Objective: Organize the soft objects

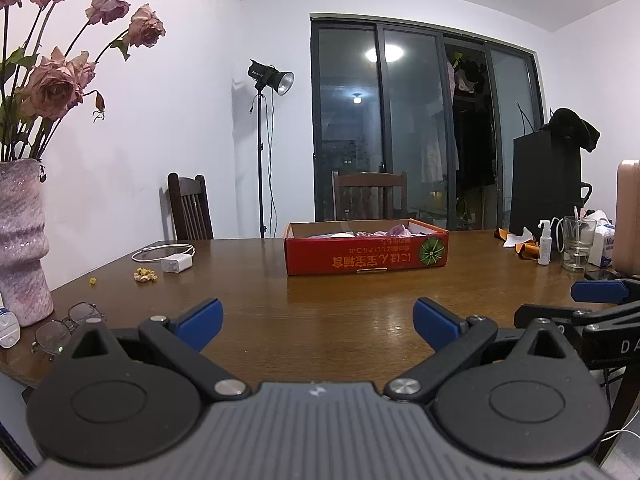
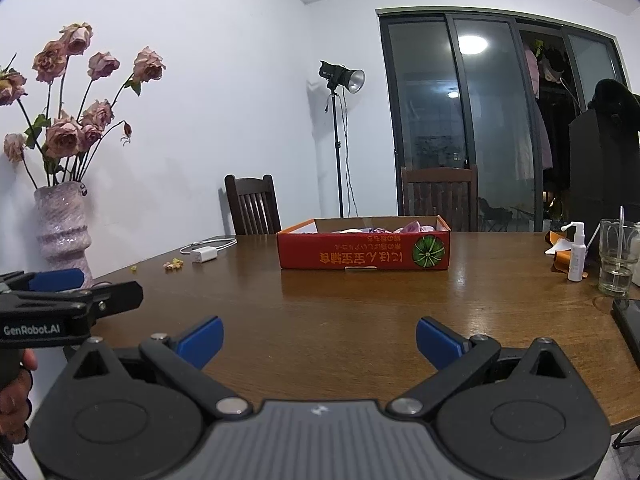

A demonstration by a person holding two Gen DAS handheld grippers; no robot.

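Note:
A shallow red cardboard box (image 1: 366,258) stands on the brown wooden table, far ahead of both grippers; it also shows in the right wrist view (image 2: 364,254). Pink and pale soft cloth items (image 1: 386,232) lie inside it, mostly hidden by the box wall, and they also show in the right wrist view (image 2: 412,226). My left gripper (image 1: 318,322) is open and empty above the near table edge. My right gripper (image 2: 320,342) is open and empty beside it, to its right. Each gripper's side shows in the other's view.
A pink vase of dried roses (image 1: 22,240), glasses (image 1: 64,326) and a white charger with cable (image 1: 176,262) sit on the left. A glass (image 2: 618,256), spray bottle (image 2: 576,254) and dark phone (image 2: 628,320) sit on the right. Two wooden chairs (image 2: 252,204) stand behind the table.

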